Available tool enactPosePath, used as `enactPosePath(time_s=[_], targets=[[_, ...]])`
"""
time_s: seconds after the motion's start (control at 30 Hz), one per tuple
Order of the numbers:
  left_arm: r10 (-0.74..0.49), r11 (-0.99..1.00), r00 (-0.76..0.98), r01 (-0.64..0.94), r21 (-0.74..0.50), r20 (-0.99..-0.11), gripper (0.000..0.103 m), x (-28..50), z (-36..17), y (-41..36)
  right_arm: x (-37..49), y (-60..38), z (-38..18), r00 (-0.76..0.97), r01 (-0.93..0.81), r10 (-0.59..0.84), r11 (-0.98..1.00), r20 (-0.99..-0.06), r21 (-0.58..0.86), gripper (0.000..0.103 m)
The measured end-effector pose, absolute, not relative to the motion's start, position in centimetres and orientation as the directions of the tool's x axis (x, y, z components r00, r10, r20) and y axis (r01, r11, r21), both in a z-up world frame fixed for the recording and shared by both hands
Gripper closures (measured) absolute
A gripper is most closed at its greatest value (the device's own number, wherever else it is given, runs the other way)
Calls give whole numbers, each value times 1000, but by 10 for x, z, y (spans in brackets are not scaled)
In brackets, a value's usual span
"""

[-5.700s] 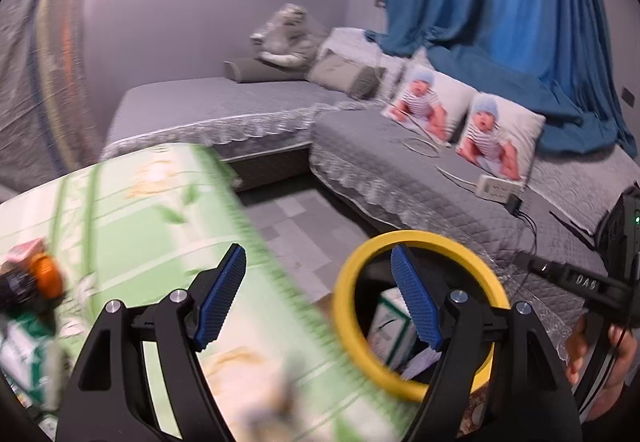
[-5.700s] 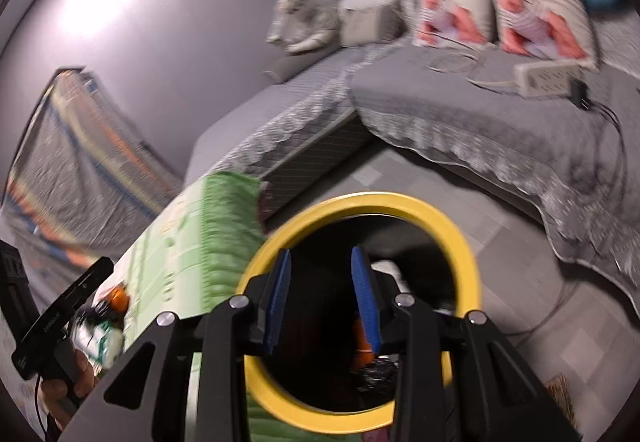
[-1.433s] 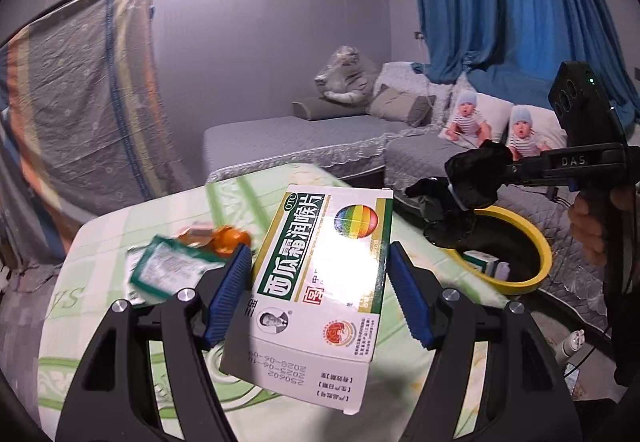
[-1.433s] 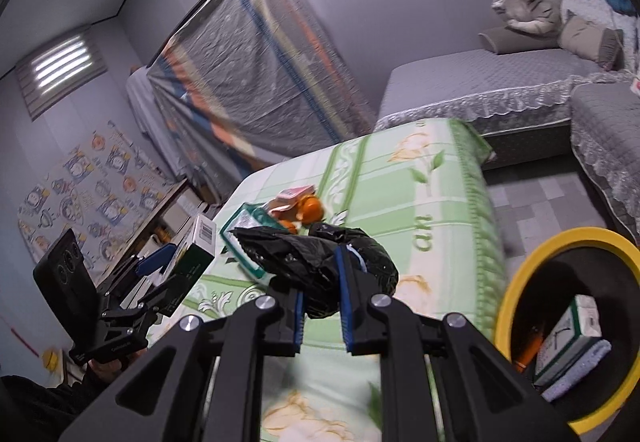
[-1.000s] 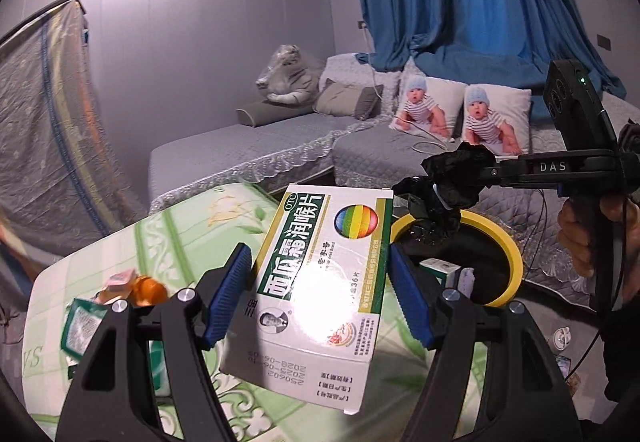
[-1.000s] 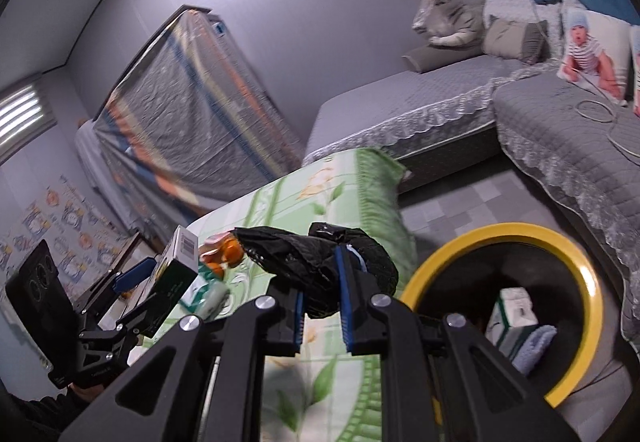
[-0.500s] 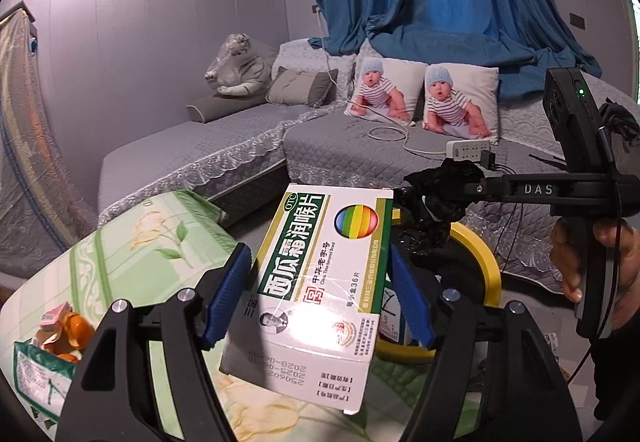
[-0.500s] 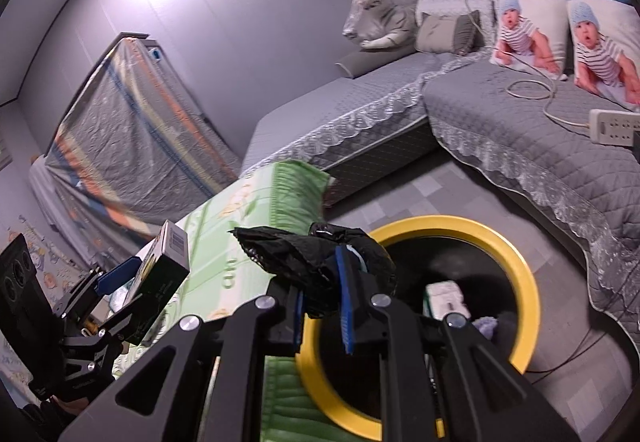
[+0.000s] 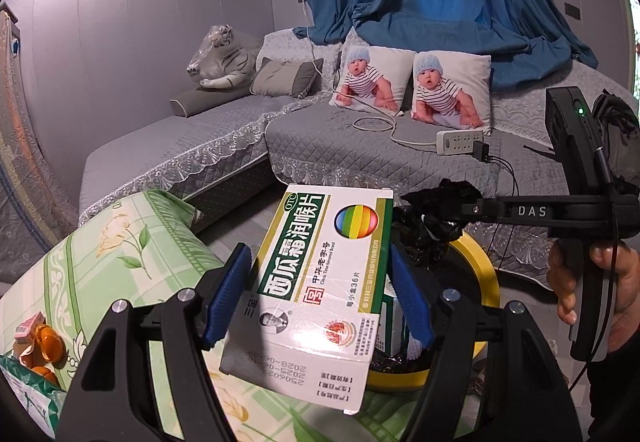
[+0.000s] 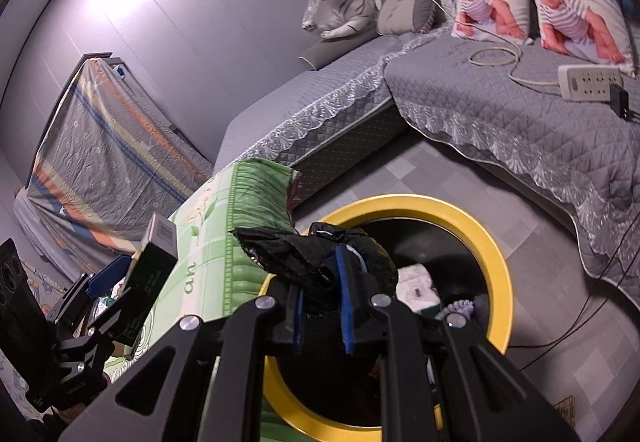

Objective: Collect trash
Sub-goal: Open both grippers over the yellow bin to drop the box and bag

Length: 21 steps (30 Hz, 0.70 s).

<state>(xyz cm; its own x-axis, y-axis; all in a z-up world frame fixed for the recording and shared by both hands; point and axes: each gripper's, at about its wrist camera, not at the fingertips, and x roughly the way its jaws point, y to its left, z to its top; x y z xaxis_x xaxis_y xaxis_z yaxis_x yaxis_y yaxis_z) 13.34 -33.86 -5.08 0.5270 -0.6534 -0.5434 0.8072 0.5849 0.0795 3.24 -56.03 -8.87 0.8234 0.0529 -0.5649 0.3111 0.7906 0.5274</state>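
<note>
Over on the left, a table with a light green flowered cloth (image 9: 120,242) has some small bits lying on it: a few shiny orange wrapped things (image 9: 44,340) and a green and white packet (image 9: 28,390) at the very edge. They sit close together near the table's left side.

Next comes the left gripper (image 9: 320,302), black with blue pads. Its two fingers are squeezed against the sides of a white and green cardboard medicine box (image 9: 316,282) with a rainbow circle on the front. The box is up in the air, tilted, just past the edge of the table. In the right wrist view the same box (image 10: 150,278) shows from its dark side, next to the green cloth (image 10: 224,242).

Further right, on the grey tiled floor, stands a round black bin with a yellow rim (image 10: 496,258). A white and green box (image 10: 416,282) and something soft and pale blue already lie inside it.

The right gripper (image 10: 322,306) is held right over the near side of the bin. Its fingers are pressed tight on a crumpled black plastic bag (image 10: 312,254), which bulges out above them. From the left wrist view the bag (image 9: 436,206) hangs above the yellow rim (image 9: 480,262), and a hand (image 9: 600,290) holds the gripper's handle.

Behind it all is a long grey quilted sofa (image 9: 360,146) with two baby-picture pillows (image 9: 448,90), a white power strip (image 9: 460,140) and a toy tiger (image 9: 220,58).
</note>
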Motion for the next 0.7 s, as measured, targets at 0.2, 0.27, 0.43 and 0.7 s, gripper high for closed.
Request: enactPosePath(time_s=[0.2,0.27,0.43,0.7], targets=[[-655,578,513,813,69,-555,37,135,-58,-351,30,-571,-100,815,339,51,766,-578,546,90],[-651,584,510,810,58,-561,37,137,-62,-353,29,-573,-102,811,349,48,760,-583,548,90],[-656,601,476,799,-23,-587,30,153,-69,-357,27,-580,-106,802,388,19,744,-597,544,85],[-643,675,492,726,-131,-587,10,178,-71,-334,10,-591,-101,798,465,-88,720,-596,516,60]])
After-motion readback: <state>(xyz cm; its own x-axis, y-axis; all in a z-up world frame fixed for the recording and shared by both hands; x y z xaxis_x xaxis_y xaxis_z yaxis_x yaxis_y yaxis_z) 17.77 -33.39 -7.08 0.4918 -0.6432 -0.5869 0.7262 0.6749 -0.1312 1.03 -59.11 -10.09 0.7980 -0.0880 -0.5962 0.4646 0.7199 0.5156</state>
